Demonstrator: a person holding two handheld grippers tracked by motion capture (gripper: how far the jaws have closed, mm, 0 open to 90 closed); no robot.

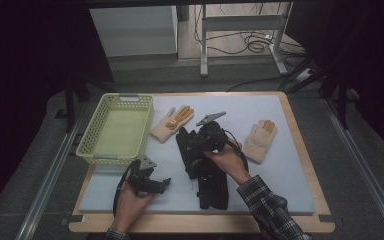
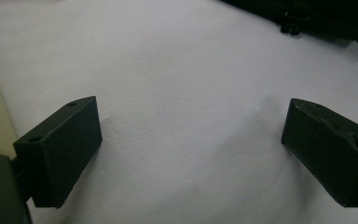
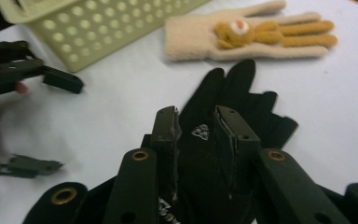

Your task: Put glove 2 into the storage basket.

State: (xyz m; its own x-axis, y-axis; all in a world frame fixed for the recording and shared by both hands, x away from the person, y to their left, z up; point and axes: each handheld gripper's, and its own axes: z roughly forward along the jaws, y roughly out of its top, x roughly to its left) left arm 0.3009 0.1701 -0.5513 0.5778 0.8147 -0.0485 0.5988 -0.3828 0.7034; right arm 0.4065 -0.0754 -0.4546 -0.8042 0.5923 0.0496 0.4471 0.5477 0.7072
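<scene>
High view: the right tongs [image 1: 206, 141] sit over a black fabric glove [image 1: 207, 172] mid-table, near a perforated plastic basket [image 1: 92, 145].
Left gripper view: the left tongs [image 2: 191, 149] stand wide apart over bare matte padding.
Right gripper view: blocky jaws pinch the glove's cloth, beside a fuzzy cream glove [image 3: 242, 39].

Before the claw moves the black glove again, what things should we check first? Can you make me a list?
1. Right claw around the black glove: ok, its jaws sit on either side of a fold of it.
2. Firm pinch on the glove: cannot tell.
3. Left claw free: ok, jaws wide apart over bare mat.
4. Basket has room: ok, nothing inside.
5. Cream gloves out of the way: ok, both lie flat, apart from the black one.
</scene>
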